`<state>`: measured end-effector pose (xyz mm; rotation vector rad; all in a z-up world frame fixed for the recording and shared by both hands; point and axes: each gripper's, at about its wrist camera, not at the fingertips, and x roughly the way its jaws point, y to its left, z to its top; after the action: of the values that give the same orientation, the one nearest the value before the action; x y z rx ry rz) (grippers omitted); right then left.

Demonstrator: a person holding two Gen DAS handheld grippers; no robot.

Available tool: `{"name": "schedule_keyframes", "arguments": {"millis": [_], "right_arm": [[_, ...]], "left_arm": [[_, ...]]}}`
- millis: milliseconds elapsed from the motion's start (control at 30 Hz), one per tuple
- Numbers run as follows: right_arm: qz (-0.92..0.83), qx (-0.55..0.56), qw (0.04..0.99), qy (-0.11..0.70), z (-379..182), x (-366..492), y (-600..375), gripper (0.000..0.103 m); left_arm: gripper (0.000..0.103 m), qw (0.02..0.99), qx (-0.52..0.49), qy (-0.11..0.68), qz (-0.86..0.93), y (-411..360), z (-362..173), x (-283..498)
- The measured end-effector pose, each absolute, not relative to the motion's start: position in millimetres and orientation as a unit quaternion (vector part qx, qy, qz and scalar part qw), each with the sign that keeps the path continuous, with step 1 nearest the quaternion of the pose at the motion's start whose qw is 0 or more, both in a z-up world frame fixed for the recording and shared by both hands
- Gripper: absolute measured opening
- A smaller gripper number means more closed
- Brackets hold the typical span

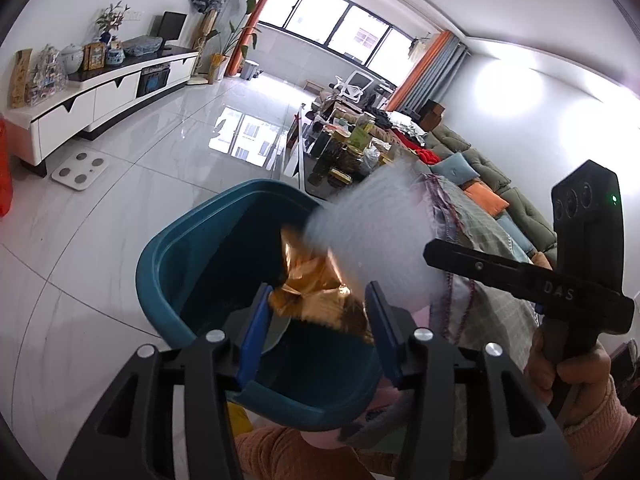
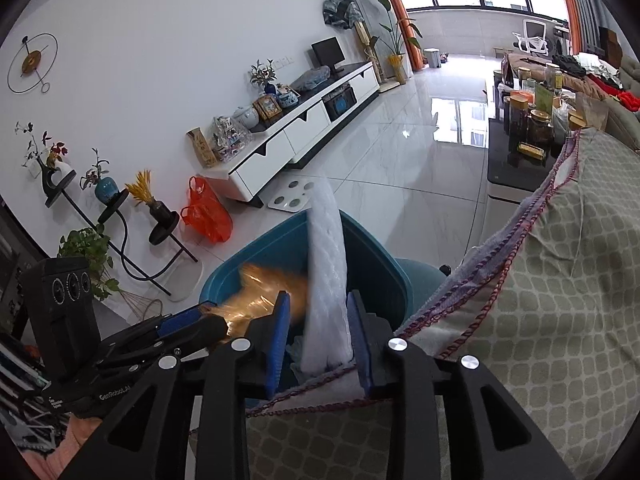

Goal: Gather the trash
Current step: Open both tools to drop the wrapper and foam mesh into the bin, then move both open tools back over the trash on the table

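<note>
A teal plastic bin [image 1: 176, 264] stands on the floor below both grippers; it also shows in the right wrist view [image 2: 372, 256]. My left gripper [image 1: 320, 312] is shut on a crumpled gold wrapper [image 1: 316, 292] over the bin's mouth. The wrapper appears blurred in the right wrist view [image 2: 264, 292]. My right gripper [image 2: 318, 332] is shut on a white foam sheet [image 2: 328, 280], held upright above the bin. The foam sheet shows blurred in the left wrist view [image 1: 380, 232].
A checked grey-green cloth [image 2: 560, 304] with red stitched edge covers the sofa arm right of the bin. A cluttered dark coffee table [image 2: 516, 168] stands beyond. A white TV cabinet [image 2: 304, 132], a scale [image 2: 294, 196] and an orange bag [image 2: 208, 216] lie left.
</note>
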<state>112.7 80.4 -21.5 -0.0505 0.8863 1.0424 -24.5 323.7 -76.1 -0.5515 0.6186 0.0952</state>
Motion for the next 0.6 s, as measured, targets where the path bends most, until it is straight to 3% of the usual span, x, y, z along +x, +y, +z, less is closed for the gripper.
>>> {"name": "schedule_keyframes", "arguments": {"millis": [467,600], "right_arm": [[0.485,-0.013,0.781,0.394,-13.2,109.7,53.6,0.035],[0.485,-0.019,0.794,0.368,1.9,96.6,31.6,0.041]], "left_arm": [[0.065,0.928,-0.244,0.279,0.033,315.6,-64.3,-27.6],[0.069,0.939,-0.223,0.261,-0.002,295.4,-49.4,-28.7]]}}
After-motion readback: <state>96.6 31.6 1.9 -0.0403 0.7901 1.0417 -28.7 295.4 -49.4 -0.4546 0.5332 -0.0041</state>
